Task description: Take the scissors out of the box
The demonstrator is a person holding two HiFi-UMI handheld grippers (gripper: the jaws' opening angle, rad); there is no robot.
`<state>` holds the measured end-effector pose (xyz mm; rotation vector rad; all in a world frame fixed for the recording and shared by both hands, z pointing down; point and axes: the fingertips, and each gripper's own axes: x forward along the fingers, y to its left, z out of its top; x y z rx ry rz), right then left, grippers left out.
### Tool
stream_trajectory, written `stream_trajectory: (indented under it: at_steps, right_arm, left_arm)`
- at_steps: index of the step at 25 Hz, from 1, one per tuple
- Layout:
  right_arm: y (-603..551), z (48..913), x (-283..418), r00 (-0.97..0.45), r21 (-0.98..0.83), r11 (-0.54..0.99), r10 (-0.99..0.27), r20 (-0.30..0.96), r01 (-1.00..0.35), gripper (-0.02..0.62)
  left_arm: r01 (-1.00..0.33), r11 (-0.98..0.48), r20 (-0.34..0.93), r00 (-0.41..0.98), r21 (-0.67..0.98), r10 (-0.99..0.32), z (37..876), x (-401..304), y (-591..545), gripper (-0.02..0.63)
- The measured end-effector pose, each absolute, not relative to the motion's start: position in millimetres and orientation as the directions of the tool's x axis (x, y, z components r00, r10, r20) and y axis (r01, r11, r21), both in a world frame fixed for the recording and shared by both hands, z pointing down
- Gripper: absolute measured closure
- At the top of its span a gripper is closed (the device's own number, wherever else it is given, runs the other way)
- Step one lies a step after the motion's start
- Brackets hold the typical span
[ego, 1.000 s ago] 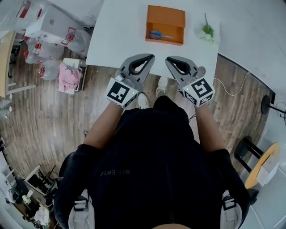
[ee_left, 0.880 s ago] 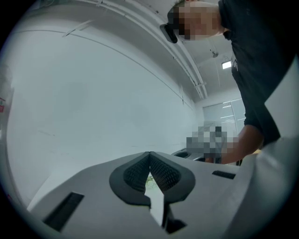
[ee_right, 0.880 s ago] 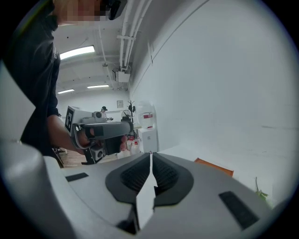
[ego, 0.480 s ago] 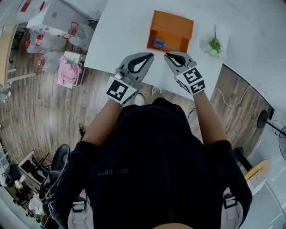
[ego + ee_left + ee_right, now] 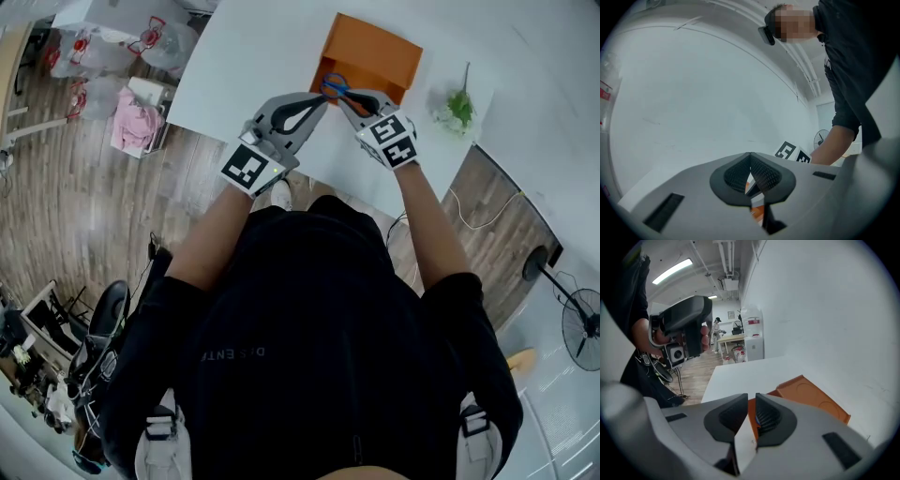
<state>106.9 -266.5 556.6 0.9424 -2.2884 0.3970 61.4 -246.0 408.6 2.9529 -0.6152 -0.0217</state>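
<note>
Left gripper point(image 5: 323, 97) noses up to the near wall of the orange box point(image 5: 380, 52), jaws pressed together and nothing in them. It looks best used as a brace, so the box can't slide. The scissors point(image 5: 334, 86) lie inside the box against that near wall, blue handles showing. Right gripper point(image 5: 345, 97) tilts down just over them, its jaws opening to a narrow gap with nothing gripped yet. It should spread a little more, drop one jaw on each side of a handle, pinch, then lift straight up. A second ago both grippers hung at the near edge of the table point(image 5: 244, 66). Now they're at the box, and the right's jaws have parted.
</note>
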Motion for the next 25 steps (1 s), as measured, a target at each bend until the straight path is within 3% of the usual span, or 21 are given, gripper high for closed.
stream_trajectory:
  at_steps: [15,25]
  right_arm:
    - [-302.7,654.7,108.1,-0.435,-0.011,0.816,-0.296,0.851,-0.578,0.494]
    - [-310.9,702.1,104.2,-0.360,-0.047,0.850,-0.172,0.917,-0.525,0.472]
  left_arm:
    - [-0.489,-0.864,0.058,0.872,0.122,-0.486,448.0,63.7,-280.1,0.587]
    - [-0.525,-0.842,0.080,0.851,0.121,-0.519,461.5,60.7,-296.0,0.586]
